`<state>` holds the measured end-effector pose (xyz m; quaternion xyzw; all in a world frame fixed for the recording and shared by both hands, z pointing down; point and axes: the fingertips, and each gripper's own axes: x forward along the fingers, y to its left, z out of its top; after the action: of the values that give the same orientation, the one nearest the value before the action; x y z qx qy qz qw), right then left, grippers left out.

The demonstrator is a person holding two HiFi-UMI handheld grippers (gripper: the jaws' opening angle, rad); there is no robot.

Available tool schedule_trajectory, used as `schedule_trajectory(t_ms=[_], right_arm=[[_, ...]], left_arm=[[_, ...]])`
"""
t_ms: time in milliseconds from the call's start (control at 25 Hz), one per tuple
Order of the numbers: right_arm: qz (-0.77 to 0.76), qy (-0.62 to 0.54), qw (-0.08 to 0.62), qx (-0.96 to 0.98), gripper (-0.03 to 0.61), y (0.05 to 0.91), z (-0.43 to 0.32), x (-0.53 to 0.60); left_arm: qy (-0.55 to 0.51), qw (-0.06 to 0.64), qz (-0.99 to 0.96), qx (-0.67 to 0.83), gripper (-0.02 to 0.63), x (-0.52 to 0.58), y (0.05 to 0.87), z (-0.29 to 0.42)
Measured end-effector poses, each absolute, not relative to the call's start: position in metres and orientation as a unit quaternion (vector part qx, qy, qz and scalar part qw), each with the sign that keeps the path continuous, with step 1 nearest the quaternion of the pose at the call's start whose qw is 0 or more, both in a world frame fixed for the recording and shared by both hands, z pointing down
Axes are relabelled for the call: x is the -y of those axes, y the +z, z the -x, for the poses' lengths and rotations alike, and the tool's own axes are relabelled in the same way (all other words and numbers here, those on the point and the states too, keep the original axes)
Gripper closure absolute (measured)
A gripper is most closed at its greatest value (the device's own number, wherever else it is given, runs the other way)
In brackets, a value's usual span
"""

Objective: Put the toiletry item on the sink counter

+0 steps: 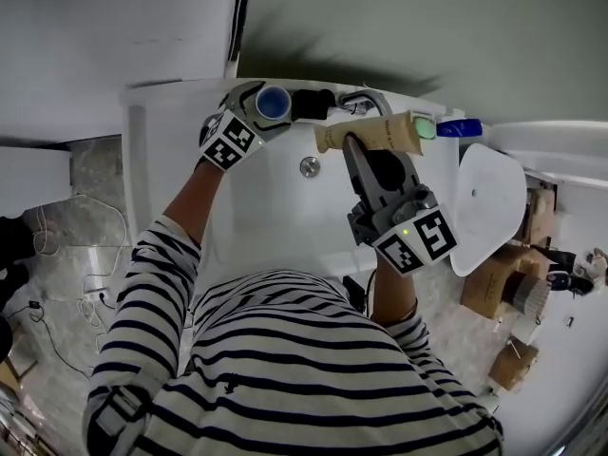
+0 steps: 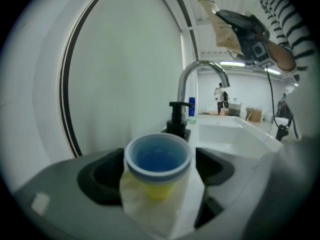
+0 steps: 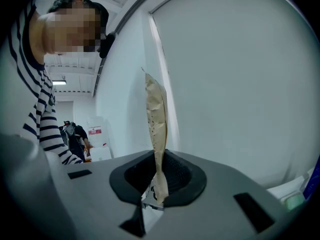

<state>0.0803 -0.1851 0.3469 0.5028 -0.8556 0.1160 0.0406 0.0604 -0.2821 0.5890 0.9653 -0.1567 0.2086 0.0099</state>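
Fingers (image 3: 182,178) of the right gripper (image 1: 353,145) are pinched shut over the basin of the white sink counter (image 1: 171,112), holding a flat brown paper pouch (image 1: 375,133) by its edge. If that thin hold slips, the pouch drops into the basin. The left gripper (image 2: 159,184) has its jaws spread around a blue-rimmed plastic cup (image 2: 157,156) at the counter's back corner. Brushing the cup on the way out could topple it.

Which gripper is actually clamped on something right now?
The right gripper, shut on the brown tube's flat end. The left gripper only straddles the blue cup, with its jaws open and clear of it.
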Motion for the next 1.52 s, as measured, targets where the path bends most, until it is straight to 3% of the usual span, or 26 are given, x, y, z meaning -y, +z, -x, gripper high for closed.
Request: schedule_trajectory(t_ms=[680, 760, 1040, 1520], right_arm=[[-0.486, 0.079, 0.016, 0.870, 0.541, 0.314, -0.062, 0.189], [-0.483, 0.073, 0.013, 0.872, 0.541, 0.309, -0.061, 0.193], [-0.475, 0.055, 0.005, 0.878, 0.541, 0.296, -0.052, 0.206], [-0.486, 0.051, 0.021, 0.872, 0.541, 0.316, -0.043, 0.230]], left_arm=[[0.170, -0.016, -0.964, 0.202, 0.172, 0.246, 0.505, -0.015], [0.158, -0.018, -0.965, 0.207, 0.215, 0.241, 0.489, -0.012], [0.103, 0.007, -0.968, 0.228, 0.604, 0.218, 0.442, 0.011], [0.052, 0.006, -0.969, 0.241, 0.607, 0.192, 0.408, 0.030]])
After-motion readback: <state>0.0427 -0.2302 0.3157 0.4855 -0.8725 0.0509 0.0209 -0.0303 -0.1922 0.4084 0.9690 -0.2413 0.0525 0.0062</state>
